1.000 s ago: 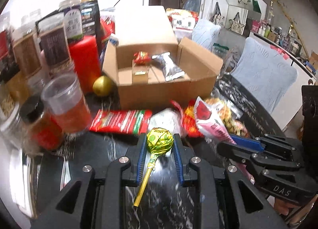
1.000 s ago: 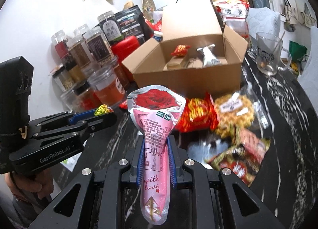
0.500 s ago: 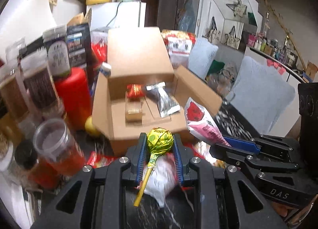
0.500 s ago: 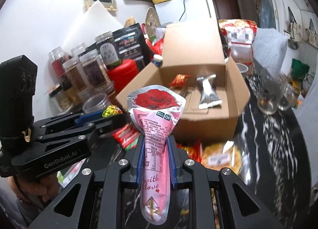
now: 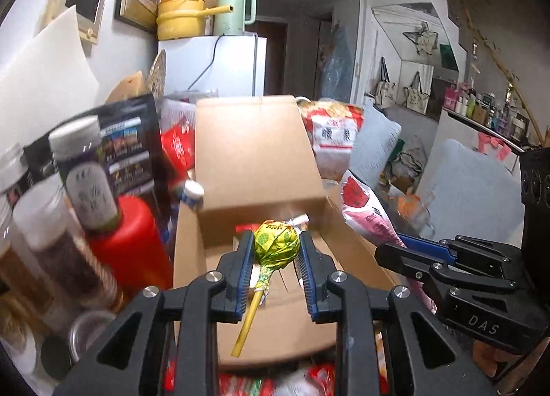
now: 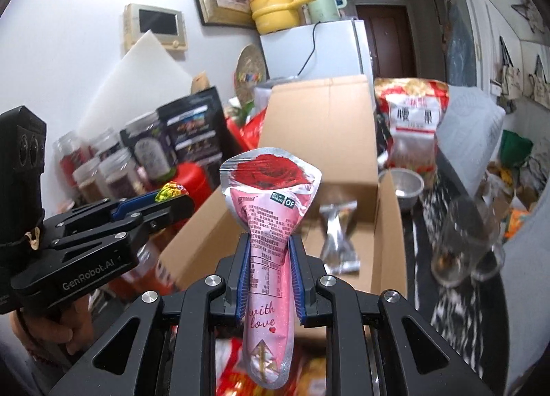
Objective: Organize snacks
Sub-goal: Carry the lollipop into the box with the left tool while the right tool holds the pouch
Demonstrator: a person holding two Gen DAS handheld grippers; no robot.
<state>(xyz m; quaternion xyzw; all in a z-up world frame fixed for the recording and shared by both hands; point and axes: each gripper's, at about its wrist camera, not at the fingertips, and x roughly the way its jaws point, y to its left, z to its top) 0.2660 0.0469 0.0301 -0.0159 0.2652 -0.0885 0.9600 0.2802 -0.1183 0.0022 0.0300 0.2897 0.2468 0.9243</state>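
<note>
My left gripper (image 5: pixel 276 241) is shut on a lollipop (image 5: pixel 275 244) in a yellow-green wrapper, its yellow stick hanging down toward me. It hovers over the front of the open cardboard box (image 5: pixel 256 155). My right gripper (image 6: pixel 270 241) is shut on a pink rose-printed snack pouch (image 6: pixel 270 220), held upright at the box's (image 6: pixel 319 141) near wall. In the left wrist view the right gripper (image 5: pixel 405 244) and the pouch (image 5: pixel 366 210) show at the box's right side. In the right wrist view the left gripper (image 6: pixel 172 198) sits at the left. A silver packet (image 6: pixel 338 241) lies inside the box.
Jars (image 5: pixel 82 175) and a red canister (image 5: pixel 127 244) crowd the left of the box. A glass mug (image 6: pixel 467 241) and a metal bowl (image 6: pixel 407 186) stand to its right on the dark marble table (image 6: pixel 457 310). Loose snack packets (image 5: pixel 247 385) lie below the grippers. A big red-white bag (image 6: pixel 416 120) stands behind.
Both grippers have risen and moved forward from the table to the box, each still carrying its snack. The loose packets have dropped to the bottom of the views.
</note>
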